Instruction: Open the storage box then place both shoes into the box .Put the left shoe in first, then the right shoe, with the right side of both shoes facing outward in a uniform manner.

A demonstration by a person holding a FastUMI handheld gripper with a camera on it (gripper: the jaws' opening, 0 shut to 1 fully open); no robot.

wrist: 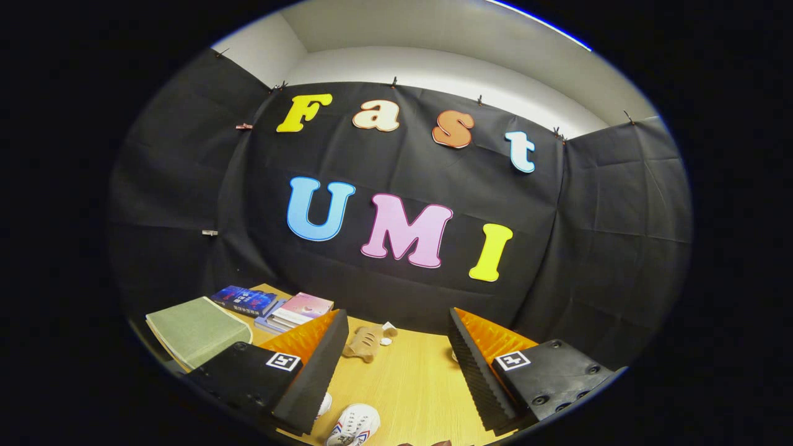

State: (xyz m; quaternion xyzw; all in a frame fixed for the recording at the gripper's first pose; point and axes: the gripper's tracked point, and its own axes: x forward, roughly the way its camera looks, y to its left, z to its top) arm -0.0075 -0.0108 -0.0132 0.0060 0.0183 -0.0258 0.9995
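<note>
Black cloth is hung across the booth's back wall, with white wall above. Below it, a pale wooden tabletop is shown, carrying books, a green folder and a plush toy. The fingers are spread wide, holding nothing; a white shoe is seen between them.

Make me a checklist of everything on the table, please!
Surface: wooden table, mostly bare between the fingers.
Job's things: one white shoe between the fingers, near their base; another white bit beside the left finger, too hidden to name.
Clutter: plush toy ahead of the fingers; books and a green book beyond the left finger.
Grippers: gripper open, holding nothing.
Cables: nothing seen.
Surroundings: black cloth wall.
</note>
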